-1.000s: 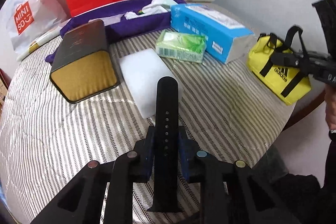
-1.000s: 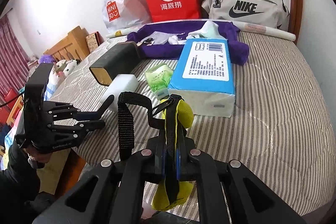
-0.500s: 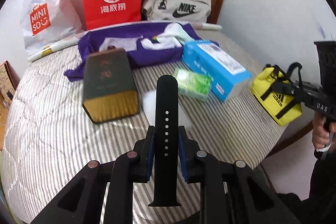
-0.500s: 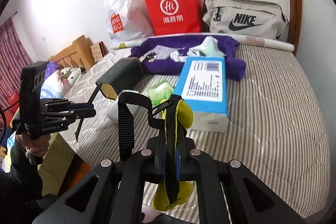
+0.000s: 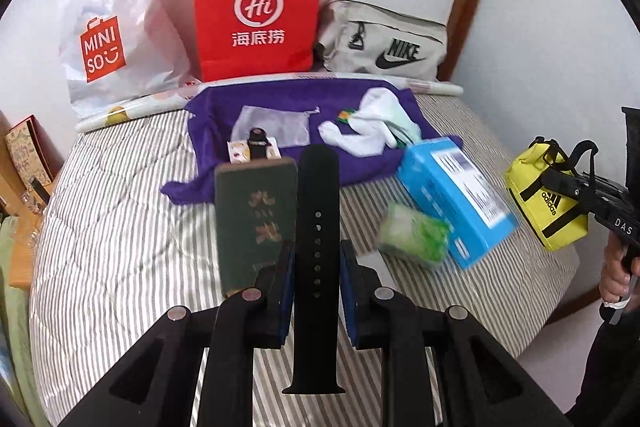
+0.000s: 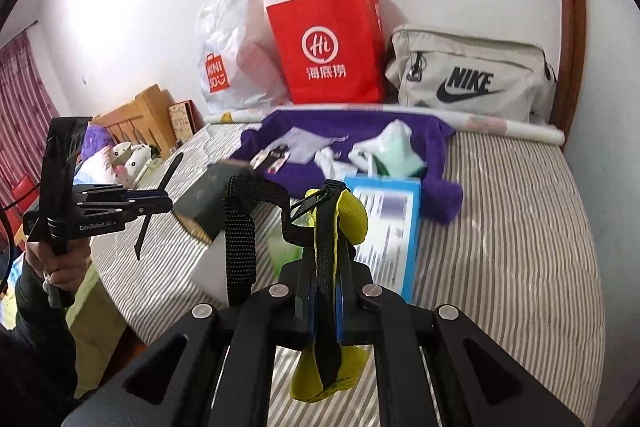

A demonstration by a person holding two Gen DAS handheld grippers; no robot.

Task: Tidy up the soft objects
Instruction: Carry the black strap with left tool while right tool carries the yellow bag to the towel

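So the left gripper (image 5: 316,267) is clamping a long black rubbery watch strap (image 5: 318,211) right around its middle, fingers closed flat against both edges, so the strap is sticking straight up ahead and hanging below instead of flopping. It's being carried in the air over the striped mattress (image 5: 120,247). Just left of the strap, ahead of the fingers, a dark green box with gold lettering (image 5: 256,219) is lying, and further ahead the purple cloth (image 5: 360,163) is spread out, probably the drop zone. Over on the right, the right gripper (image 6: 324,291) is pinching the small yellow fabric pouch with black straps (image 6: 344,219) tight through its body, black handle looping off to its left, well clear of the blue tissue pack (image 6: 388,227).
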